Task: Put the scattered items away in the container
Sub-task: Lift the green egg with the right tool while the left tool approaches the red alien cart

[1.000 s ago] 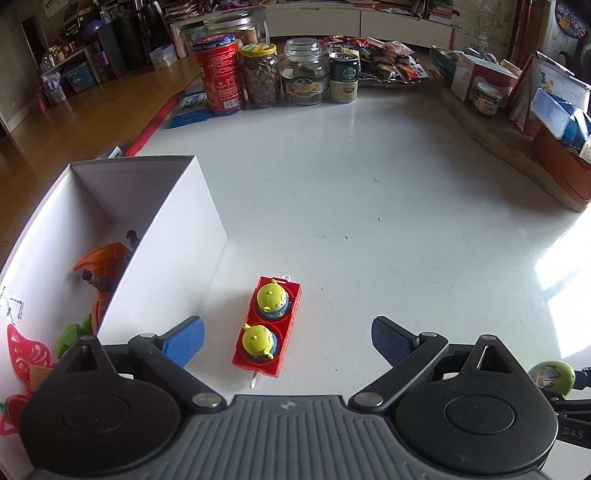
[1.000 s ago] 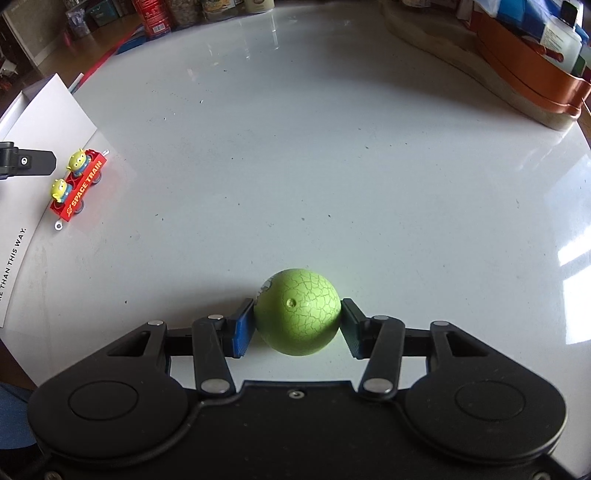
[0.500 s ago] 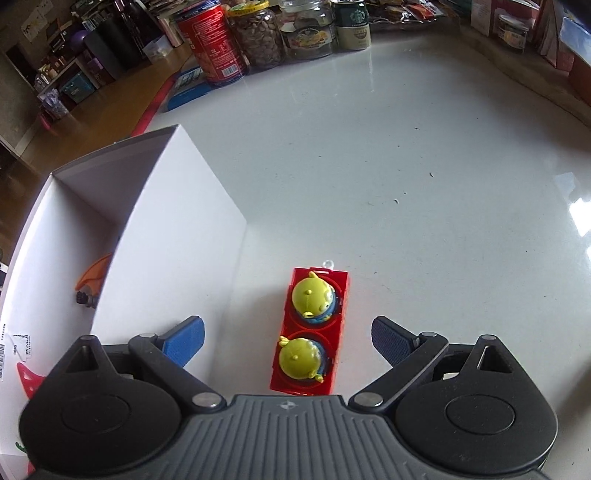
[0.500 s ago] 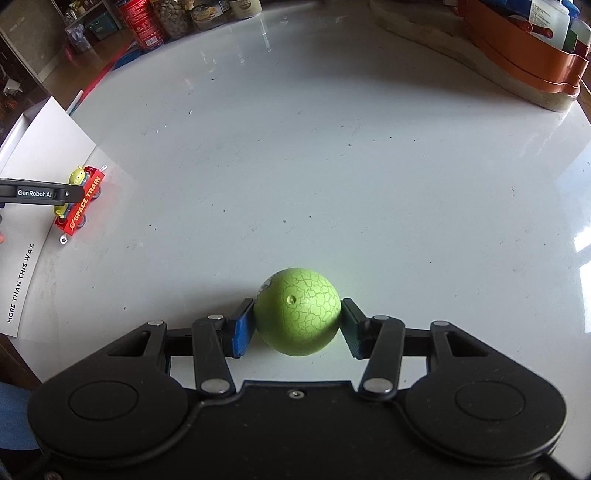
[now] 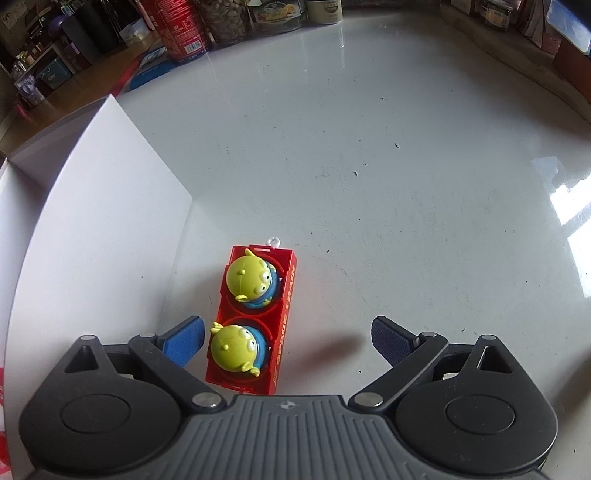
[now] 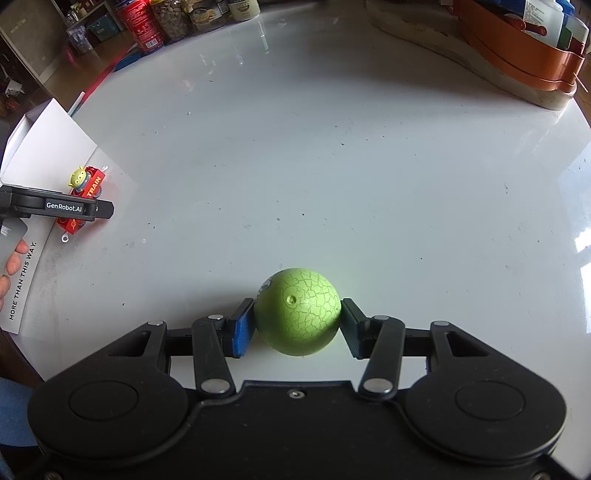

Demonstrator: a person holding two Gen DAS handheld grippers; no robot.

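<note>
Beside your left gripper (image 5: pixel 287 341), the white box (image 5: pixel 110 206) wall stands close on the left, while bare white table (image 5: pixel 388 184) spreads ahead and right. Its jaws are spread wide around the red toy train (image 5: pixel 255 317), the left pad just beside the rear alien; a second ago the train lay well ahead. Your right gripper (image 6: pixel 297 320) stays clamped on the green ball (image 6: pixel 297 312).

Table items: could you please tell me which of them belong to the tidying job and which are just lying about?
Part of the job:
- red toy train, between the open left gripper
- green ball, clamped in the right gripper
- white box

Just lying about:
- red can
- jars
- orange tray
</note>
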